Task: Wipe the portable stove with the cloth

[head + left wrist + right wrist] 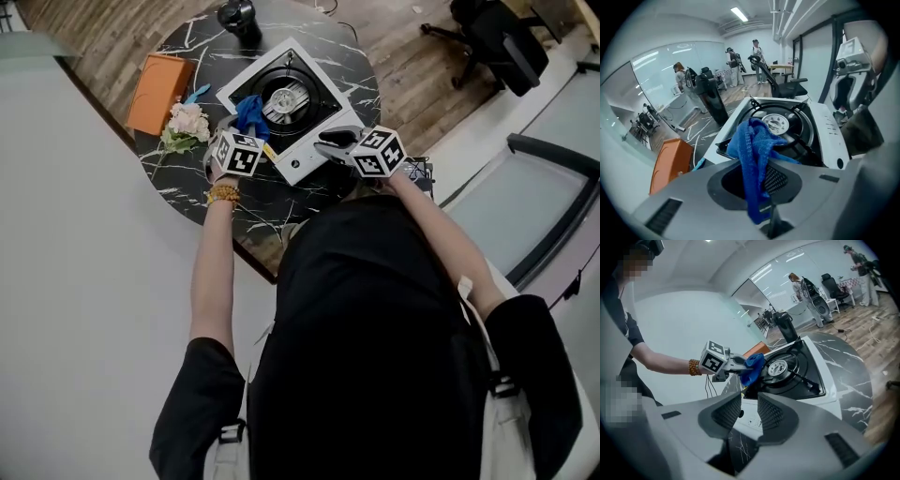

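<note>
The white portable stove (291, 103) with its black burner well sits in the middle of a round black marble table (183, 192). My left gripper (249, 133) is shut on a blue cloth (251, 114), which rests on the stove's left edge next to the burner. In the left gripper view the cloth (752, 154) hangs bunched between the jaws over the stove (825, 126). My right gripper (330, 145) is open at the stove's near right corner. Nothing lies between its jaws (749, 411), and the stove's front panel (754, 345) shows beyond them.
An orange box (157, 92) and a small bunch of flowers (186, 124) lie left of the stove. A black flask (239, 17) stands at the table's far edge. An office chair (497, 37) is on the wooden floor at the upper right.
</note>
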`<action>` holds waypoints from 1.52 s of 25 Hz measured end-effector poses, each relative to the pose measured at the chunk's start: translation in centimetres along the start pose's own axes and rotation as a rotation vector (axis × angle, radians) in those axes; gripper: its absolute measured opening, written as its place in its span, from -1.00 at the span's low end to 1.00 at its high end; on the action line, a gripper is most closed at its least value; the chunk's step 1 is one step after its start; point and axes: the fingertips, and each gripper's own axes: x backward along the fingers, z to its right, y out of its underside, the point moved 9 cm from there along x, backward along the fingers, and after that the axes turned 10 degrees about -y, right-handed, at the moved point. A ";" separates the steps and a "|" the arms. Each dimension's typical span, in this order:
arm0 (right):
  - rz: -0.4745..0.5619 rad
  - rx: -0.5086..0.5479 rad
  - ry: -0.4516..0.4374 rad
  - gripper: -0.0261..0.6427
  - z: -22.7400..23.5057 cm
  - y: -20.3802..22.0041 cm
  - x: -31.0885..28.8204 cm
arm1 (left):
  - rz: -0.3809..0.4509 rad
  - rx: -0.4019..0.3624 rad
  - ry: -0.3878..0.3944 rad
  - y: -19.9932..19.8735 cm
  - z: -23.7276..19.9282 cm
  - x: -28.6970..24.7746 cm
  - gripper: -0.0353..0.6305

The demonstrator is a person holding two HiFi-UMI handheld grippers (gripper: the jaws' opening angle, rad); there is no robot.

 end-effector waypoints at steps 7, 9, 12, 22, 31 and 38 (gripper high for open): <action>-0.096 0.150 -0.017 -0.63 -1.2 0.1 -1.2 | -0.028 0.035 0.179 1.4 3.3 1.9 -0.70; -0.112 0.178 -0.022 -0.63 -1.5 0.2 -1.4 | -0.036 0.049 0.207 1.6 4.0 2.3 -0.69; -0.129 0.209 -0.037 -0.63 -1.9 0.2 -1.8 | -0.046 0.044 0.232 1.9 4.9 2.9 -0.69; -0.276 0.863 -0.024 -0.22 -7.0 -1.4 -2.7 | 0.247 0.842 0.560 5.1 5.5 10.3 -0.67; -0.408 1.024 -0.161 -0.57 -9.0 -0.6 -6.2 | 0.333 1.069 0.821 5.5 9.3 10.3 -0.26; -0.708 0.994 0.212 -0.68 -1.0 0.8 0.4 | 0.233 0.936 0.534 8.5 8.1 9.7 -0.20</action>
